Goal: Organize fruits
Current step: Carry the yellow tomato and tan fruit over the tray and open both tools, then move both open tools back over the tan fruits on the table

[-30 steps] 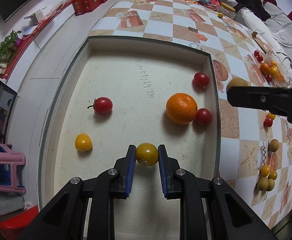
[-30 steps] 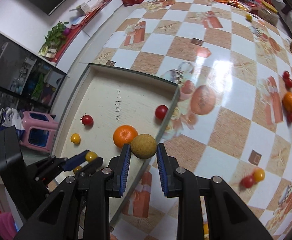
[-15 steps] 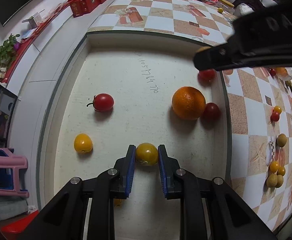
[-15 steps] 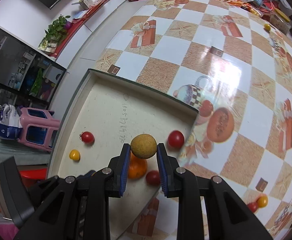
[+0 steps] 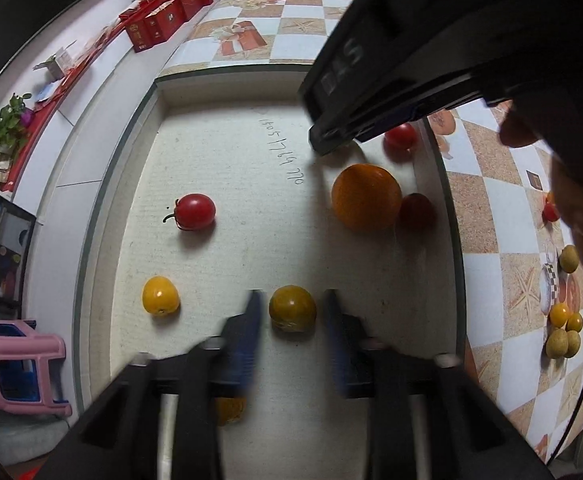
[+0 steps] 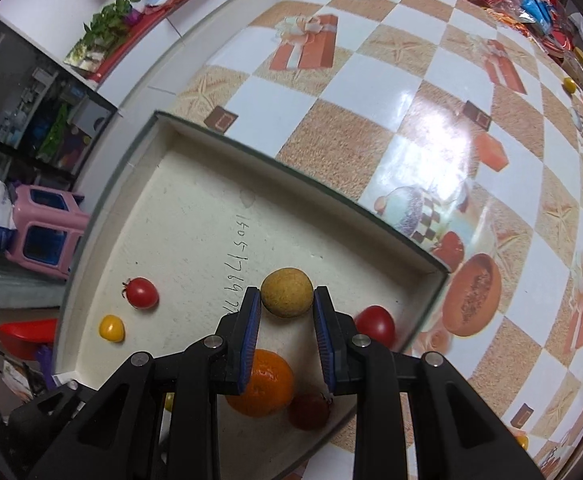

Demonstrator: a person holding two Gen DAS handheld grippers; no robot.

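While the left tool point(image 5: 291, 312) points down into the shallow white tray point(image 5: 139, 184), its jaws have just been opening, and the yellow-green tomato point(image 5: 292, 308) lies released on the tray floor between the blue pads point(image 5: 247, 332), apart from both. The pads are blurred, so how wide they stand is hard to judge. Just to the left of it lies a yellow cherry tomato point(image 5: 160, 295), and farther up a red cherry tomato with a stem point(image 5: 194, 211). On the right side of the tray an orange point(image 5: 365, 197) sits touching a dark red tomato point(image 5: 417, 211), with another red tomato point(image 5: 400, 137) near the far corner. The right tool point(image 6: 287, 312) hangs over that side, clenched on a tan, rough-skinned round fruit point(image 6: 287, 291) above the tray floor. More small fruits point(image 5: 563, 332) lie on the checkered table point(image 6: 371, 80) outside the tray.
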